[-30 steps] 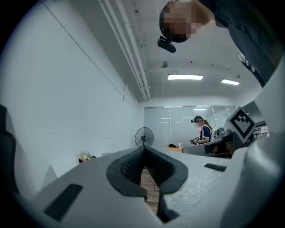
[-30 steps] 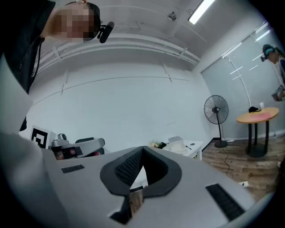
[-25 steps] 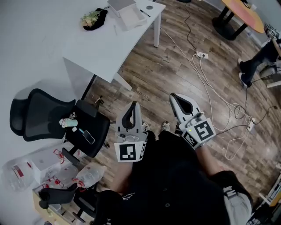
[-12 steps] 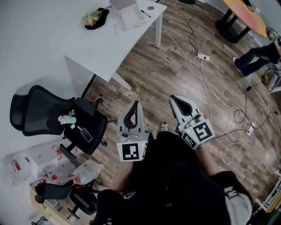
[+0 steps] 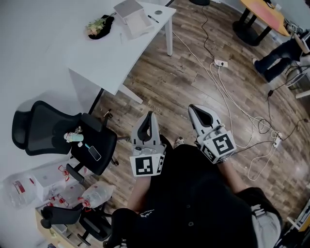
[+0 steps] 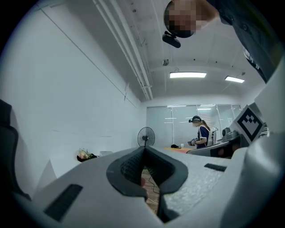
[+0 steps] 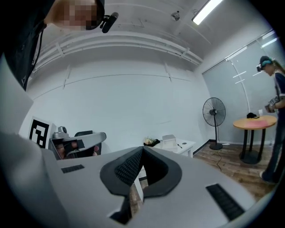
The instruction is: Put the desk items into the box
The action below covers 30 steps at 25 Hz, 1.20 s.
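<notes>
A white desk (image 5: 114, 48) stands at the far upper left of the head view. On it lie a white box (image 5: 134, 13), a black holder with flowers (image 5: 98, 25), a pen (image 5: 153, 19) and a small round item (image 5: 158, 12). My left gripper (image 5: 149, 115) and right gripper (image 5: 193, 107) hang over the wood floor close to my body, well short of the desk. Both are shut with nothing between their jaws. The right gripper view looks over the right gripper (image 7: 142, 149) to the box (image 7: 169, 140) and flowers (image 7: 151, 142). Past the left gripper (image 6: 143, 149) the flowers (image 6: 84, 155) show small.
A black office chair (image 5: 48, 133) with a phone and a small figure on its seat stands at the left. Bags and cartons (image 5: 34, 186) pile below it. Cables (image 5: 227, 92) trail across the floor. A round orange table (image 5: 264, 14), a fan (image 7: 213, 113) and another person (image 5: 278, 60) are farther off.
The head view has shifted a little, so the desk sits higher and further left. Both grippers stay shut and nearly still. The person at the far right has moved.
</notes>
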Motion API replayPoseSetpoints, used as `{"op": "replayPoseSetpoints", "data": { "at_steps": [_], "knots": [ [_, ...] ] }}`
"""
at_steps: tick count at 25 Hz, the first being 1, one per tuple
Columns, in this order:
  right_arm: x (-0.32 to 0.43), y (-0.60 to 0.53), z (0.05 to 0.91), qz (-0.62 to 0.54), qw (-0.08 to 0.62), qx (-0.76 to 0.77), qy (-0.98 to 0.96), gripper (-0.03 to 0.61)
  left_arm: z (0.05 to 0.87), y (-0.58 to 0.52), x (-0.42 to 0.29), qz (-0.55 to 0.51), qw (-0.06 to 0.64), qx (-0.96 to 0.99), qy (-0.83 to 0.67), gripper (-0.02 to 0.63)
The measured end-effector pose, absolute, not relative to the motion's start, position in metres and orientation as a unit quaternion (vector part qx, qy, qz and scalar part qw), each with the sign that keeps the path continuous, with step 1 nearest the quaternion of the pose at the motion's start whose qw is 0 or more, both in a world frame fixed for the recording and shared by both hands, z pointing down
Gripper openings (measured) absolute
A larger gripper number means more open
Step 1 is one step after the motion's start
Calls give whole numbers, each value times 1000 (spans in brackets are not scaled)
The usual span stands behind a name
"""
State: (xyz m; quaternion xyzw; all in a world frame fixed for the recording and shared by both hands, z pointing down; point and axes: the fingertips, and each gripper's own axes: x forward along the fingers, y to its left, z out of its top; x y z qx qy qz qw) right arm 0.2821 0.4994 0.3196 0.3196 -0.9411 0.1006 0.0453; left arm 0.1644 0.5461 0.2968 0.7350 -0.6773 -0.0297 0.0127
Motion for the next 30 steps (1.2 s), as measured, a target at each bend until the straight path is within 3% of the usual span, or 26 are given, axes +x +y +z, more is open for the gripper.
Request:
{"op": "replayPoseSetpoints", "data": {
  "at_steps": [12, 30],
  "knots": [
    [272, 457, 332, 99, 57, 331, -937, -2, 317, 492, 145, -19, 20, 742, -670, 8],
    [209, 290, 335, 110, 62, 396, -909, -2, 313, 301, 81, -24, 21, 789, -614, 8]
  ]
}}
